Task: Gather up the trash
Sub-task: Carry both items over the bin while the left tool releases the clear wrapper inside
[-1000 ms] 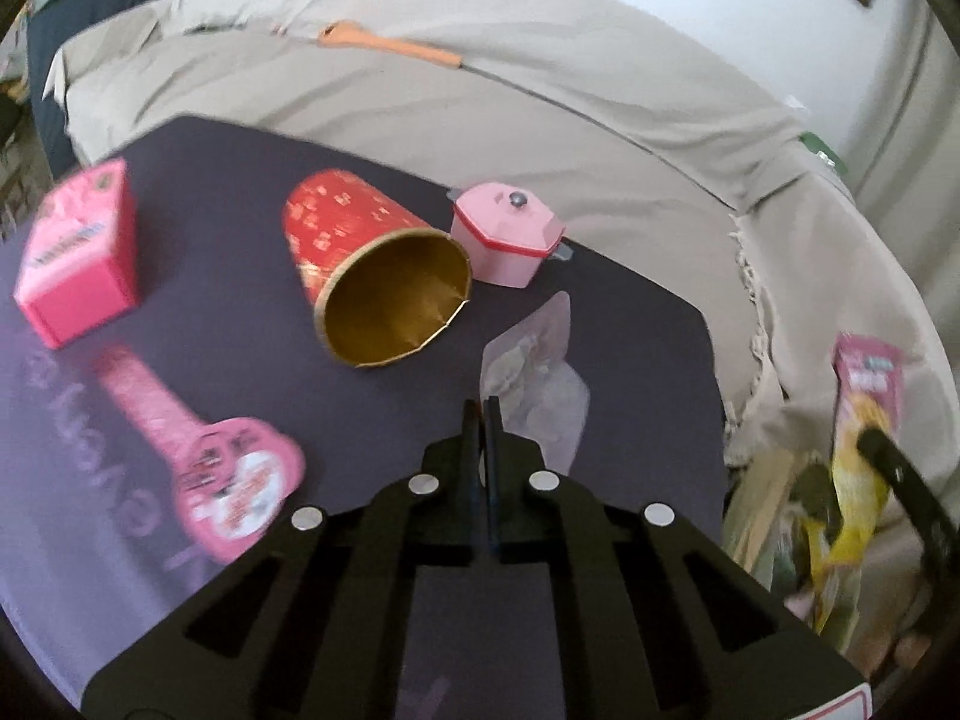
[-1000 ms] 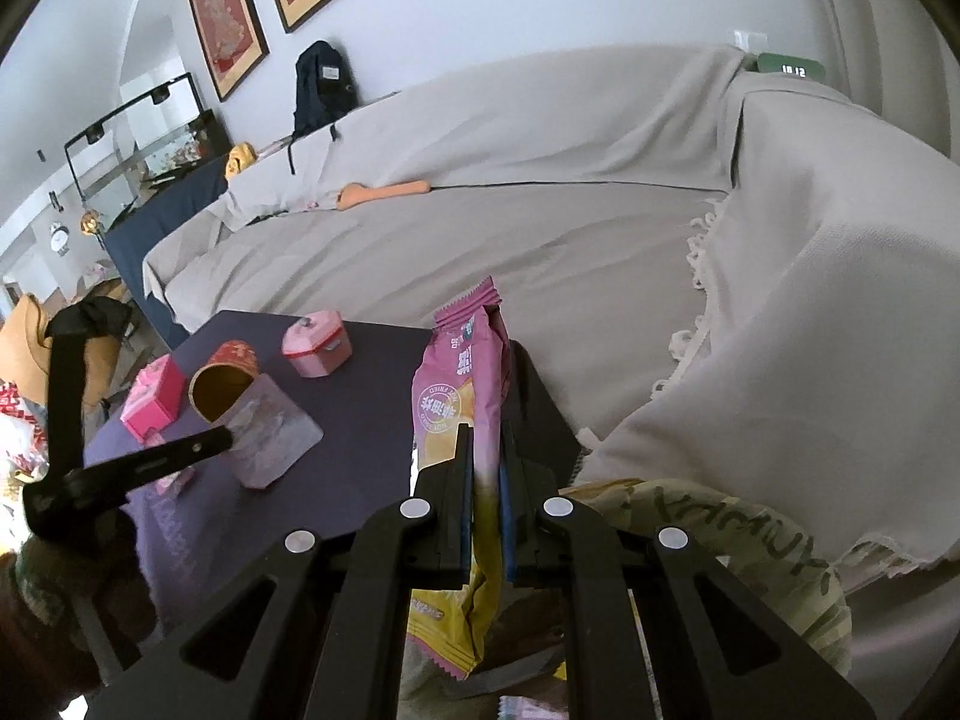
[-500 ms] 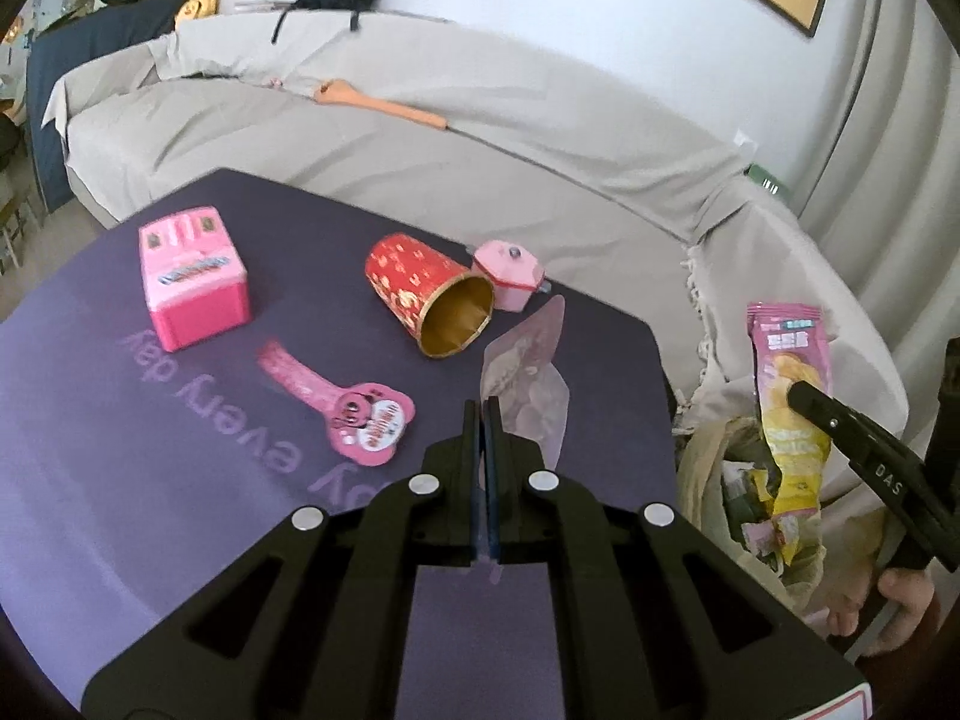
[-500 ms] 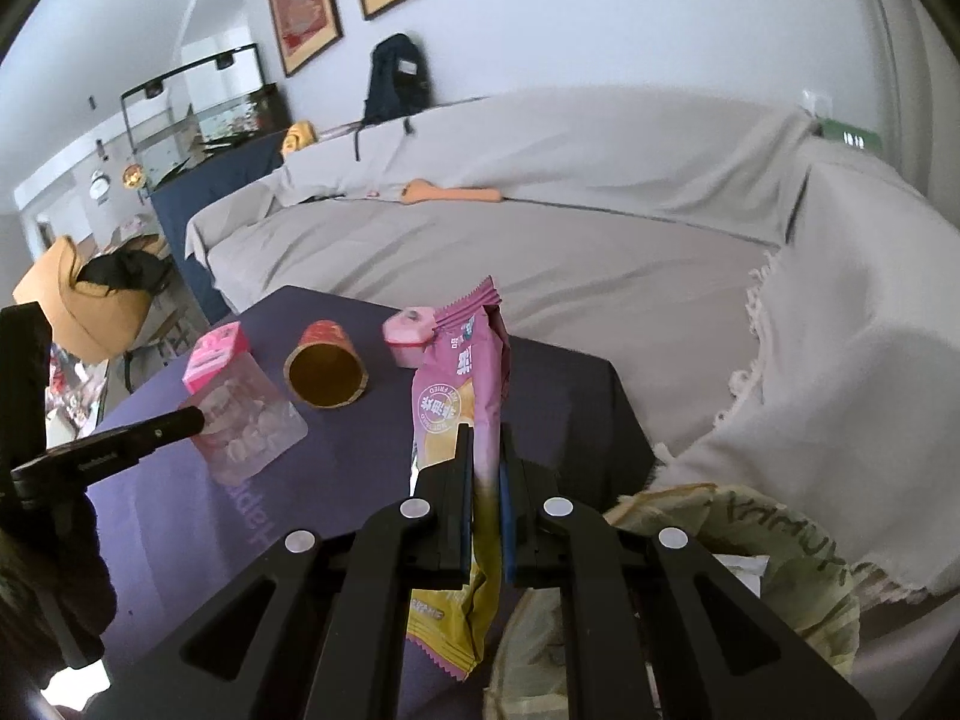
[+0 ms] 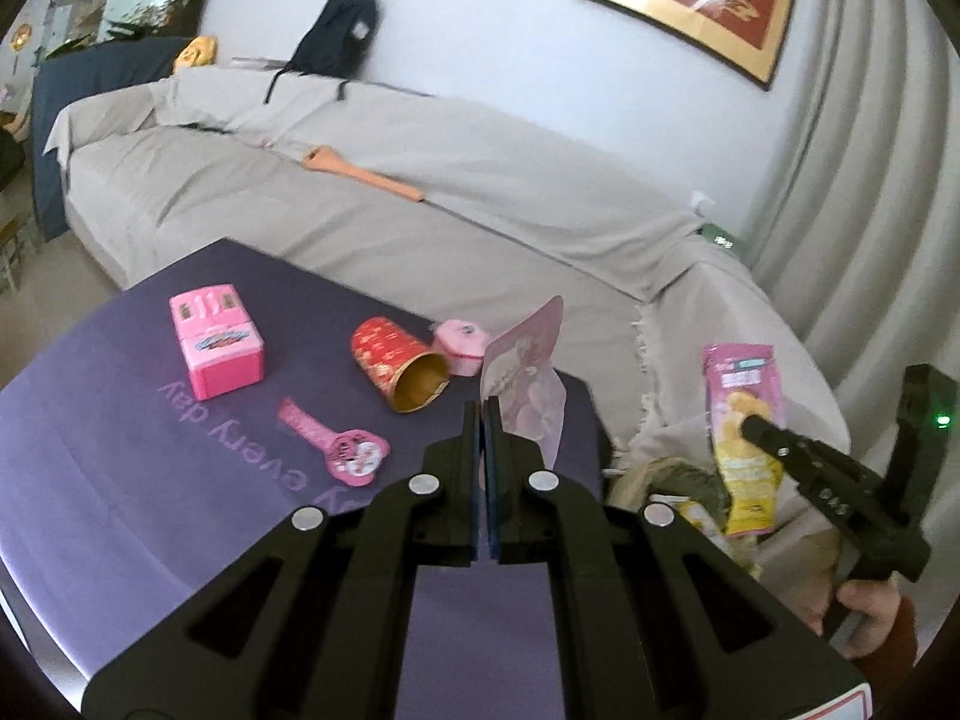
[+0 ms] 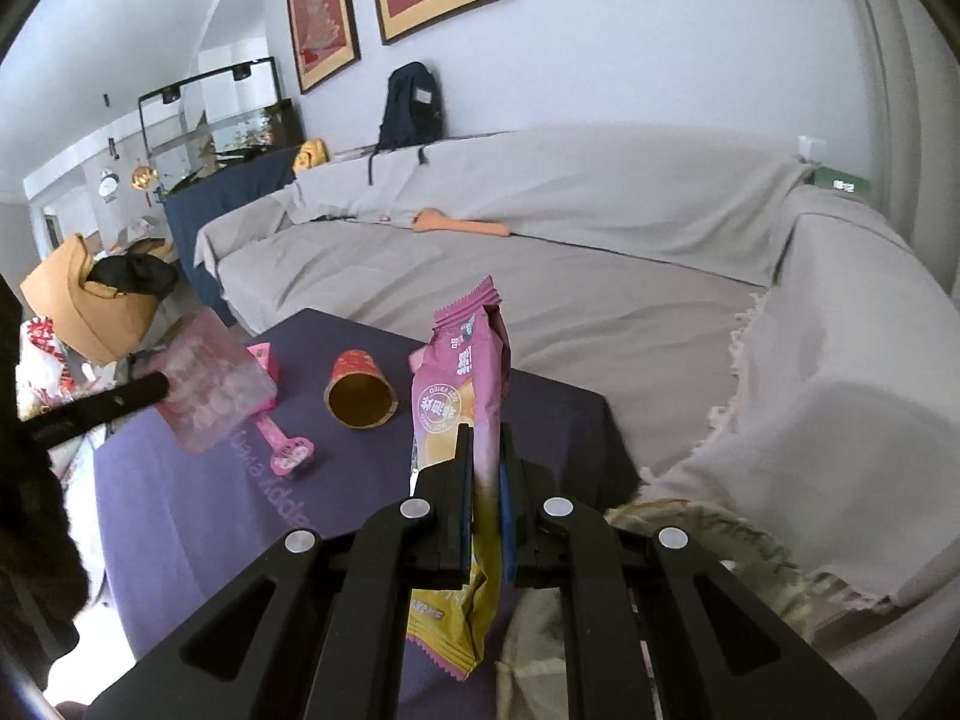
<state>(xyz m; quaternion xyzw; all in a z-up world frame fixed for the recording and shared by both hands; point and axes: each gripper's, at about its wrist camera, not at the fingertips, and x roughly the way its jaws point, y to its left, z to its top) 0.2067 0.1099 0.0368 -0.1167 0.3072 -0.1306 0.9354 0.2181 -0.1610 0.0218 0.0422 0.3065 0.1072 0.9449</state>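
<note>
My left gripper [image 5: 483,405] pinches a clear wrapper [image 5: 528,384] by its lower edge; my right gripper [image 6: 485,450] clamps a snack bag [image 6: 462,384] mid-body. Both look light, crinkly and slippery.

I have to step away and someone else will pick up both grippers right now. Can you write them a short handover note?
Left gripper: jaws shut on the clear plastic wrapper, held above the purple table.
Right gripper: jaws shut on the pink snack bag, above the trash bag.
Done: both pieces lifted.
Left: drop both into the trash bag. The red paper cup lies tipped on the table.
</note>
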